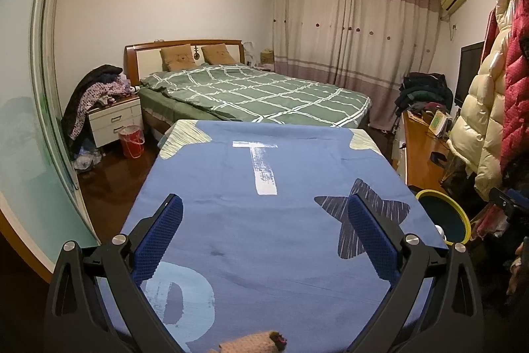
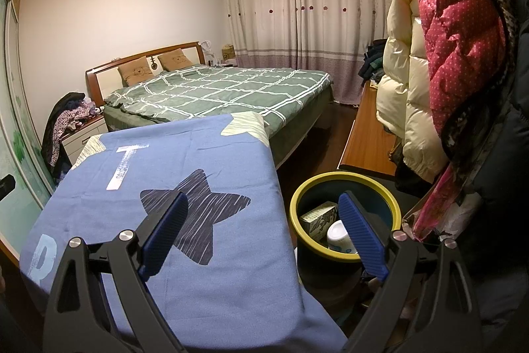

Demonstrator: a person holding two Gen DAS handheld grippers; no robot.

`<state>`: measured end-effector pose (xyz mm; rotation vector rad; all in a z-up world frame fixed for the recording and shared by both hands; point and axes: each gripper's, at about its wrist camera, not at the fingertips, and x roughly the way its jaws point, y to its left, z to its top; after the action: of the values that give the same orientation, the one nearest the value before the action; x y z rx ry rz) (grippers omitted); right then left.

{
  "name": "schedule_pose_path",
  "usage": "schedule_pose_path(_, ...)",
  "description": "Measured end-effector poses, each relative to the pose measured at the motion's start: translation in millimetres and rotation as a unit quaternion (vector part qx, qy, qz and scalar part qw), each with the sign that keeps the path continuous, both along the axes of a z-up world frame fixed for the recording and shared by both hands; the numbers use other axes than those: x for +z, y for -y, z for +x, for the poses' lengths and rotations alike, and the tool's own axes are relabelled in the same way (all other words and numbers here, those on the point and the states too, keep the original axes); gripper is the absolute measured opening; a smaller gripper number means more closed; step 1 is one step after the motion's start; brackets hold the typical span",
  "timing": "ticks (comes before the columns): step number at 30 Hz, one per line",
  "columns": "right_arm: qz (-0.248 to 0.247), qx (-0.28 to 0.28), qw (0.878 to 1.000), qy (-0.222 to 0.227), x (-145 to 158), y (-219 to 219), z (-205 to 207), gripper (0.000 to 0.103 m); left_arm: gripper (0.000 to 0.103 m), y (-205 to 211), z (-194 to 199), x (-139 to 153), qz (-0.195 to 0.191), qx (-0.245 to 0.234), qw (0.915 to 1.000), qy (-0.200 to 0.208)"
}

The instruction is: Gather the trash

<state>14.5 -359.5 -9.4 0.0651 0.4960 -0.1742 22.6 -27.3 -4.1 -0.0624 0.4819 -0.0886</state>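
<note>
A dark bin with a yellow rim (image 2: 299, 191) stands on the floor just right of the table covered by a blue cloth (image 2: 158, 174). Inside it lie a small printed carton (image 2: 319, 217) and a white cup (image 2: 340, 237). My right gripper (image 2: 264, 210) hangs open over the table's right edge, its right finger above the bin, nothing between its pads. In the left wrist view my left gripper (image 1: 264, 214) is open above the blue cloth (image 1: 264, 220), holding nothing, and the bin's yellow rim (image 1: 463, 214) shows at the right.
A knitted tan piece (image 1: 254, 343) lies at the cloth's near edge. A green checked bed (image 1: 258, 91) sits behind the table, with a nightstand (image 1: 112, 121) and a red bucket (image 1: 131, 143) at left. Hanging coats (image 2: 446, 55) crowd the right above a wooden desk (image 1: 426, 154).
</note>
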Motion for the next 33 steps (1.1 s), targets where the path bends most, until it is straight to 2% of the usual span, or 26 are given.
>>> schedule_pose_path(33,0.001,0.001,1.0,-0.002,-0.2,-3.7,1.4,0.088,0.098,2.0,3.9,9.0,0.003,-0.009,1.0,0.0)
